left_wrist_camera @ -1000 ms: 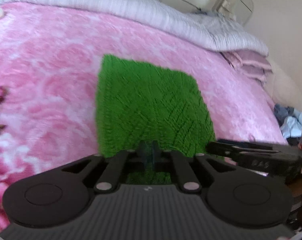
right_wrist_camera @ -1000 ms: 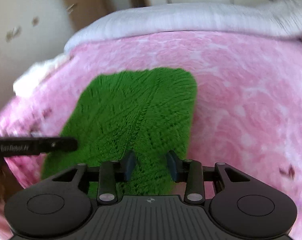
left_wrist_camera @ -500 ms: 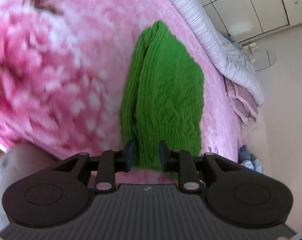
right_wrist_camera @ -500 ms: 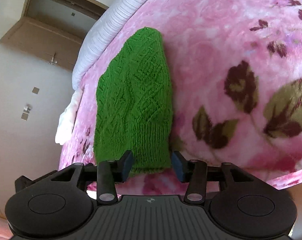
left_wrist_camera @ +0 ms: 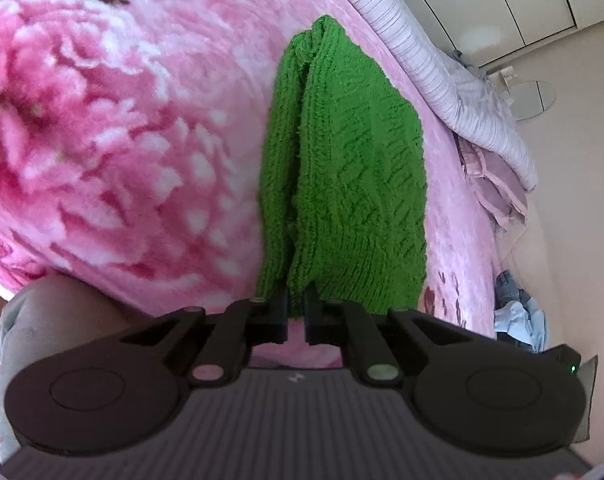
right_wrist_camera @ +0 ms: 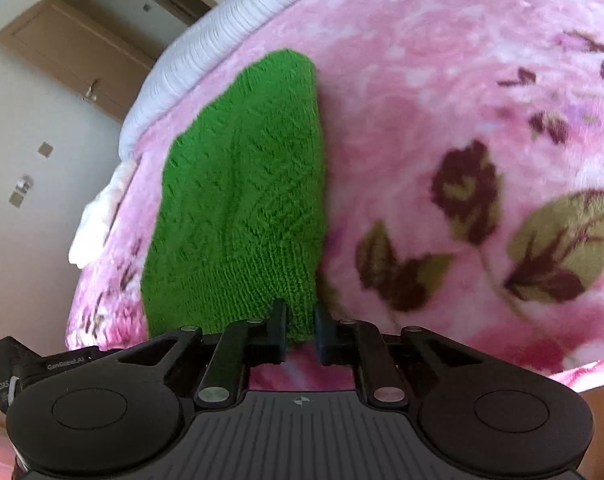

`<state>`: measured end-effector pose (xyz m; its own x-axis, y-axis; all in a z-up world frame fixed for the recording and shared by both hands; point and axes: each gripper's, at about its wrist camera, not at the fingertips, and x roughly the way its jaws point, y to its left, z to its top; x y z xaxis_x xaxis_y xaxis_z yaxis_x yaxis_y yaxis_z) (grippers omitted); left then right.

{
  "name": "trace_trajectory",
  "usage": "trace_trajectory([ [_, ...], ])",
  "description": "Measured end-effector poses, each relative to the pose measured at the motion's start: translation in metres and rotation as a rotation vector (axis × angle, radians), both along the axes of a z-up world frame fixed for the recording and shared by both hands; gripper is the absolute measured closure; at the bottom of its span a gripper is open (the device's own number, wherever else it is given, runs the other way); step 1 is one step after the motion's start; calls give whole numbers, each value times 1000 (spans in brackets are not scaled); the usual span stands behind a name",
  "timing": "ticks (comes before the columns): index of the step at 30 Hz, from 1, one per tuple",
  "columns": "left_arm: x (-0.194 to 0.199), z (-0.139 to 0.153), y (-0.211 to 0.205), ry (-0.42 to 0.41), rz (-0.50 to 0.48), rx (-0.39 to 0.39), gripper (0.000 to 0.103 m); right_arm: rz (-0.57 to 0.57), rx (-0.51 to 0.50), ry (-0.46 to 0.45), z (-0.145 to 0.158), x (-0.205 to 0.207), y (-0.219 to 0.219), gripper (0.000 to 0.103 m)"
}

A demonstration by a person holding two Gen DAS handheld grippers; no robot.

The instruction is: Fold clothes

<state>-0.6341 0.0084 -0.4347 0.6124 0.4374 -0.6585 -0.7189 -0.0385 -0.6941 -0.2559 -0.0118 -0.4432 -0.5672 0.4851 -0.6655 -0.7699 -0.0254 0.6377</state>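
Note:
A green cable-knit sweater [left_wrist_camera: 354, 184] lies folded on the pink floral blanket [left_wrist_camera: 102, 140], stretching away from both grippers. My left gripper [left_wrist_camera: 296, 304] is shut on the near edge of the sweater's layered left side. In the right wrist view the sweater [right_wrist_camera: 242, 200] reaches the bed's near edge, and my right gripper [right_wrist_camera: 300, 320] is shut on its near right corner. Part of the left gripper's body [right_wrist_camera: 42, 364] shows at the lower left of that view.
A white-grey striped duvet [left_wrist_camera: 454, 76] and a folded lilac cloth [left_wrist_camera: 498, 188] lie along the far side of the bed. Clothes [left_wrist_camera: 518, 316] lie on the floor at the right. A wooden door [right_wrist_camera: 82, 52] and wall stand beyond the bed.
Both grippers have tilted over and closed in on the sweater's near edge. The jaws, open half a second ago, are now shut on the fabric.

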Motion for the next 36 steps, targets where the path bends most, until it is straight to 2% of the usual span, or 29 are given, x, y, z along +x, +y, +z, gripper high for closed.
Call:
trace_trajectory([
  [3, 0, 5, -1, 5, -17, -3, 97, 47, -3, -29, 9, -1, -1, 89],
  [4, 0, 8, -1, 7, -23, -4, 97, 53, -3, -41, 13, -1, 0, 83],
  [5, 0, 11, -1, 8, -30, -5, 96, 58, -4, -53, 18, 0, 0, 72],
  [7, -2, 21, -1, 7, -34, -2, 92, 70, -3, -78, 26, 1, 0, 63],
  [10, -12, 37, 3, 0, -18, 28, 86, 43, 43, -101, 42, 9, 2, 62],
  [12, -13, 38, 9, 0, -1, 36, 71, 22, 68, -96, 49, 12, 7, 62],
  [15, -12, 32, 19, -1, 19, 35, 69, 8, 80, -121, 47, 8, 20, 62],
  [17, -11, 29, 25, -2, 32, 35, 72, -1, 76, -112, 39, 3, 28, 62],
  [18, -10, 27, 28, -3, 39, 34, 79, -10, 64, -101, 35, 3, 32, 62],
  [19, -10, 25, 32, -3, 45, 34, 91, -18, 54, -83, 31, 2, 35, 62],
  [20, -9, 23, 35, -4, 52, 34, 93, -26, 44, -64, 27, 1, 38, 63],
  [21, -9, 21, 38, -4, 58, 34, 95, -34, 35, -47, 23, 1, 41, 71],
  [22, -9, 19, 41, -5, 65, 33, 97, -30, 38, -47, 22, -1, 42, 85],
  [26, -11, 12, 37, 26, 67, 59, 96, 1, 75, -121, 22, -10, 39, 86],
  [28, -14, 1, 39, 8, 86, 47, 95, 14, 68, -169, 19, -16, 41, 86],
  [30, -16, 0, 42, 4, 86, 31, 91, 36, 72, -218, 19, -22, 43, 82],
  [31, -16, 3, 44, 10, 74, 25, 89, 47, 73, -240, 19, -25, 44, 76],
  [32, -16, 10, 47, 27, 47, 29, 87, 67, 67, -236, 22, -22, 47, 64],
  [34, -18, 24, 56, 52, 22, 55, 85, 87, 45, -220, 30, -12, 54, 53],
  [36, -22, 38, 66, 72, 14, 92, 82, 75, 62, -170, 39, 3, 65, 48],
])
